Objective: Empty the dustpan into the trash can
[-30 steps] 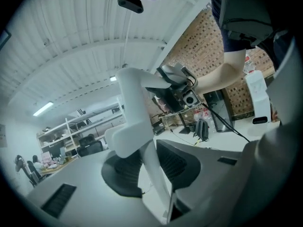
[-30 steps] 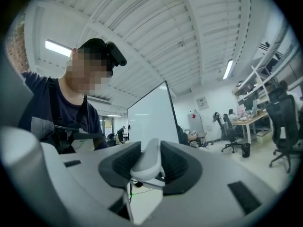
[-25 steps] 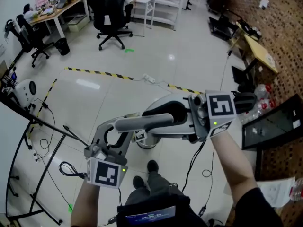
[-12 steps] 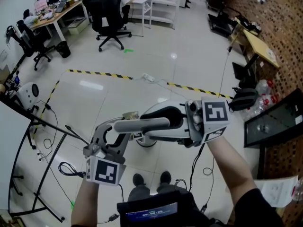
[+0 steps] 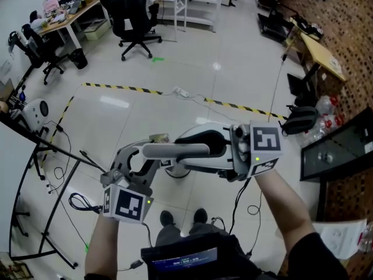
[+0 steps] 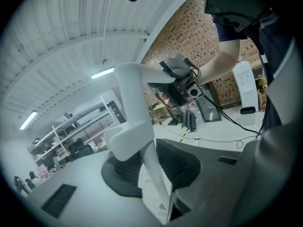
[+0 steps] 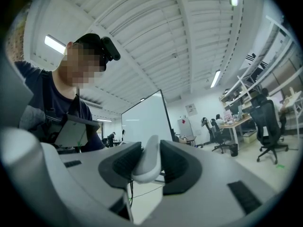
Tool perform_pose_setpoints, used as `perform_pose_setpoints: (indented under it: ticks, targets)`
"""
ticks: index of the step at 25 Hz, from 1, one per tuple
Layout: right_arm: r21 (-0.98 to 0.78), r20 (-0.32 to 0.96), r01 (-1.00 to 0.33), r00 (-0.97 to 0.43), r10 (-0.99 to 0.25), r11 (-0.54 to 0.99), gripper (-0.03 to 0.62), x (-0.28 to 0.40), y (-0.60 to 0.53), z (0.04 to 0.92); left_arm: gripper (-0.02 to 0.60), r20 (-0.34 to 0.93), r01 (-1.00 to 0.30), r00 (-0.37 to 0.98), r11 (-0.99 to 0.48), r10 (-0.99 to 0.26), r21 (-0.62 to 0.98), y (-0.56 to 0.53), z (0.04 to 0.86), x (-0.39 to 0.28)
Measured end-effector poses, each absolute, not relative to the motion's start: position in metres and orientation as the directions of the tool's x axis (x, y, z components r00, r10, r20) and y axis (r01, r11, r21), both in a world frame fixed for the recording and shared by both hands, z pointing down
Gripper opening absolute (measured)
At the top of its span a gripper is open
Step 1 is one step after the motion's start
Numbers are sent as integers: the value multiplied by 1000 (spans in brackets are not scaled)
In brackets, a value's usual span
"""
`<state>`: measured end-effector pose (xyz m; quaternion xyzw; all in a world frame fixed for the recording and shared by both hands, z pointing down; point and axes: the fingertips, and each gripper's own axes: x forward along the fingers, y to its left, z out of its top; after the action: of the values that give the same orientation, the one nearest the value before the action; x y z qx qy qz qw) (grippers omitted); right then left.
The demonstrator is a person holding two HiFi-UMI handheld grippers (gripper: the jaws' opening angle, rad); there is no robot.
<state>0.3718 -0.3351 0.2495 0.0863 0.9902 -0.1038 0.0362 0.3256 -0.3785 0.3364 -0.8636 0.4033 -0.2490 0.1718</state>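
Now that left gripper (image 6: 154,167) and right gripper (image 7: 147,162) have edged left, fingers clamped partway closed on the dustpan (image 5: 175,150), it hangs over the likely trash can (image 5: 176,174) on the floor (image 5: 175,57); tipping should come next.

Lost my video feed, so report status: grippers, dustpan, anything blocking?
Left gripper jaws shut on dustpan handle. Right gripper jaws shut on its other end. Trash can beneath, partly hidden. Nothing seen in the way.
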Motion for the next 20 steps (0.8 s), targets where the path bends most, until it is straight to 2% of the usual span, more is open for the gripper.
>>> perform_pose_setpoints:
  ticks: [20]
  targets:
    - [-234,-101,51,-995,28,971,144,436,-319,267,83,376,-476,621,-712,-688,-516,-369,351,392]
